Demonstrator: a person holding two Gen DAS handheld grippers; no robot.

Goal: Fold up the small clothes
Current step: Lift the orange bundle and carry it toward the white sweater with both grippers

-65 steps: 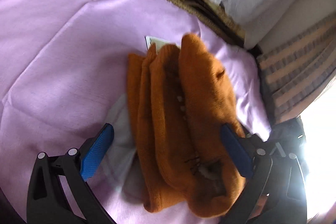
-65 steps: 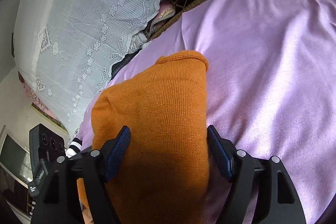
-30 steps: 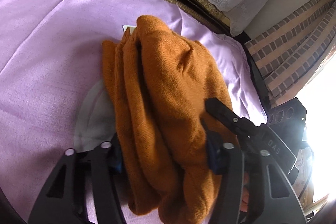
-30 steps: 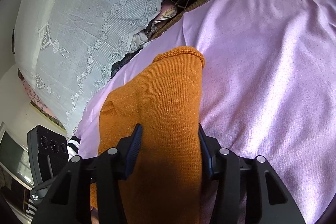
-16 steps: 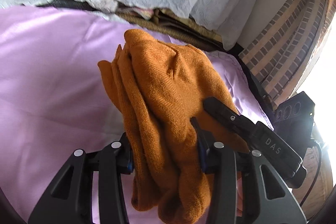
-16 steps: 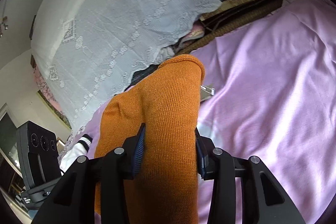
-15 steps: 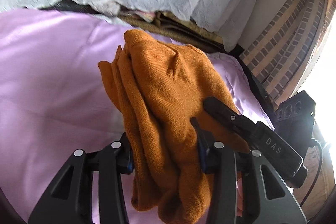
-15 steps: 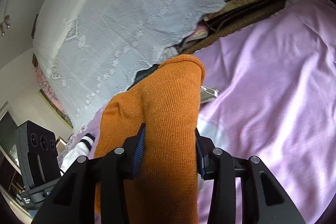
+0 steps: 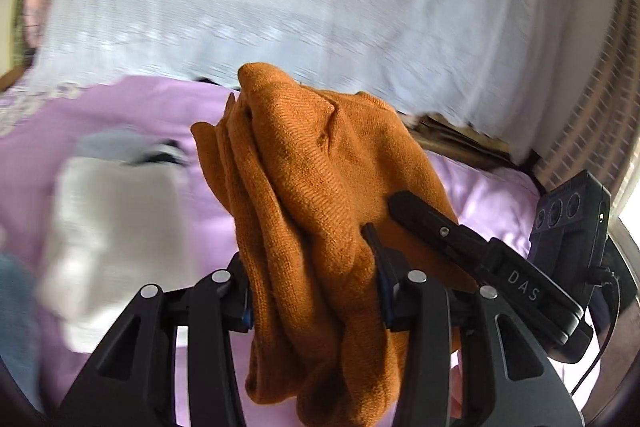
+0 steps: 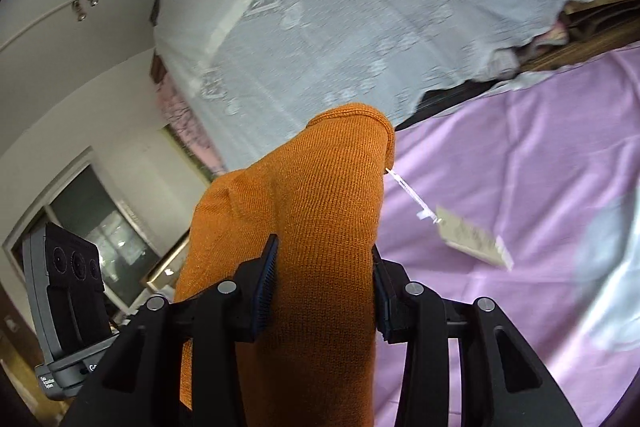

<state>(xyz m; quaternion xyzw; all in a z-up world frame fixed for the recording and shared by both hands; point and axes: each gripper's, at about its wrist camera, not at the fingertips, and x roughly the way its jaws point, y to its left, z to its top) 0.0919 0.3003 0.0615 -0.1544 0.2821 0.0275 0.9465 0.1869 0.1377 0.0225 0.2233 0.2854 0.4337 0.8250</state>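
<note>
the folded orange knit garment point(image 9: 320, 195) sits bunched between the left gripper point(image 9: 312, 291) fingers, which are clamped on it. the right gripper point(image 10: 320, 291) fingers are clamped on the same garment point(image 10: 304, 227). it hangs clear above the purple bed sheet point(image 10: 520, 155); a paper tag point(image 10: 474, 237) dangles beside the right fingers.

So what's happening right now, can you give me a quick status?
Left gripper, right gripper both clamped on folded orange knit. Paper tag dangling. Nothing blocking.
</note>
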